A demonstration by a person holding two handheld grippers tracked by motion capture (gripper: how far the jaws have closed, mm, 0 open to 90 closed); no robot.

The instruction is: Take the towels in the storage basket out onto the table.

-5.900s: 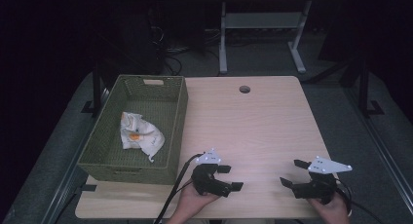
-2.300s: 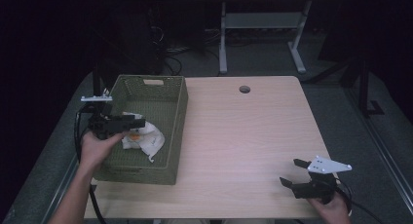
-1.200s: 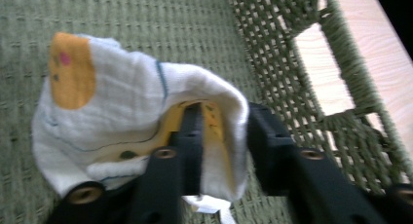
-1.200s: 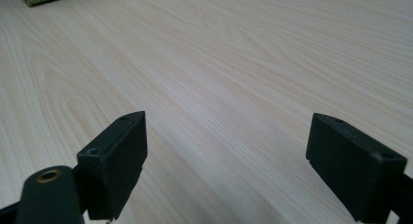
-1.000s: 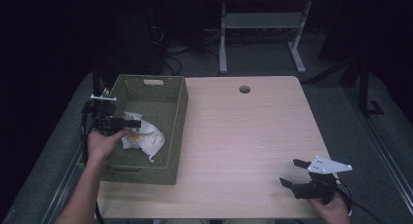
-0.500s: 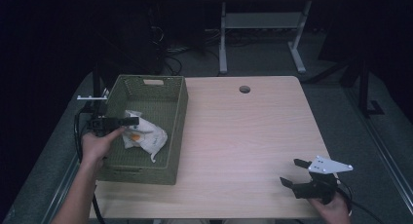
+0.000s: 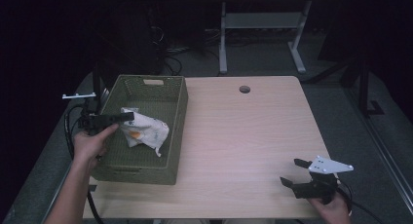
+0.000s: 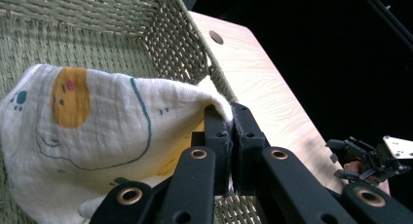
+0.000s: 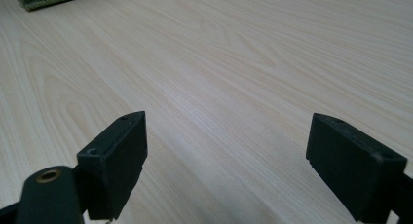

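Observation:
A white cloth printed with an orange face and blue lines hangs inside the green woven basket at the table's left. My left gripper is shut on a corner of this cloth, the two black jaws pressed together on its edge, lifting it off the basket floor. My right gripper rests near the table's front right corner, held by a hand, and stands open just above bare wood with nothing between its fingers.
The light wooden table has a round cable hole at its far edge. The basket's far wall has a handle slot. A desk frame and cables stand on the dark floor behind.
My left gripper has risen a little and pulled the cloth up and toward the basket's left wall. The right gripper has kept still.

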